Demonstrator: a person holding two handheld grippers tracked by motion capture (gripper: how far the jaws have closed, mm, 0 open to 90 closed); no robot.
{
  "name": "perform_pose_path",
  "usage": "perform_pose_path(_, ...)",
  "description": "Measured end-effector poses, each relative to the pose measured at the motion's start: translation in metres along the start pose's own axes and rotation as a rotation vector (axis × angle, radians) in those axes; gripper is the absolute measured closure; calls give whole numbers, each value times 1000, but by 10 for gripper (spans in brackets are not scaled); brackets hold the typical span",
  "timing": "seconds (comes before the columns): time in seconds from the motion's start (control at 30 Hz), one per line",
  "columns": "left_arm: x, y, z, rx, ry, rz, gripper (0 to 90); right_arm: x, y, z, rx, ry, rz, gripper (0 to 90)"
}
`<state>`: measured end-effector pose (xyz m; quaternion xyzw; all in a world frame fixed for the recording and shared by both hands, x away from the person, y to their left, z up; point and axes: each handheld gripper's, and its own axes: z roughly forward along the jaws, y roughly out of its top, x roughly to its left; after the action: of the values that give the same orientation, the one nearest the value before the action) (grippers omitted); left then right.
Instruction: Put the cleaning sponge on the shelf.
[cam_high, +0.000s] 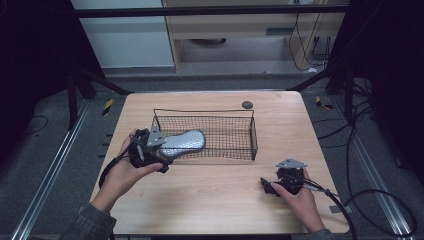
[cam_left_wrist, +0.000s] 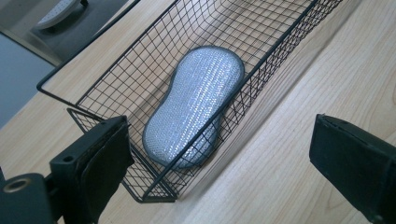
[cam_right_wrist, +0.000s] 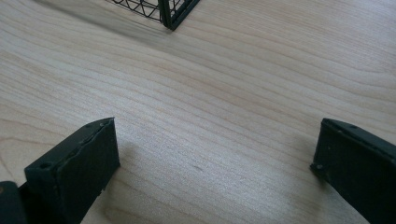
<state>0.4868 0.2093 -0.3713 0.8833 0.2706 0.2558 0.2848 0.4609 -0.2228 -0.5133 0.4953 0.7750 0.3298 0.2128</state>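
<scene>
A black wire basket (cam_high: 202, 111) stands on the middle of the wooden table (cam_high: 215, 200). A silvery, peanut-shaped scrub pad (cam_high: 186, 141) lies flat on the basket's floor at its left end. My left gripper (cam_high: 158, 150) hovers at that left end, open, with nothing between its jaws. In the left gripper view the pad (cam_left_wrist: 196, 105) sits beyond the basket's rim (cam_left_wrist: 260, 70), ahead of the open left gripper (cam_left_wrist: 219, 154). My right gripper (cam_high: 272, 181) rests low near the table's front right, open and empty. The right gripper (cam_right_wrist: 215, 163) faces bare wood.
A small dark round disc (cam_high: 247, 104) lies on the table behind the basket's right end. A corner of the basket (cam_right_wrist: 175, 11) shows at the top of the right gripper view. Cables trail off the table's right side (cam_high: 370, 200).
</scene>
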Motion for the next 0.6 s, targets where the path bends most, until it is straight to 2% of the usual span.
perform_pose_path(0.1, -3, -9, 0, 6, 6, -9, 52, 0, 0, 0, 0, 0, 0, 4)
perform_pose_path(0.4, -17, -46, 5, 12, -20, -79, 52, 0, 0, 0, 0, 0, 0, 4)
perform_pose_path(0.6, -22, -73, 15, 55, -25, -116, 52, 0, 0, 0, 0, 0, -1, 4)
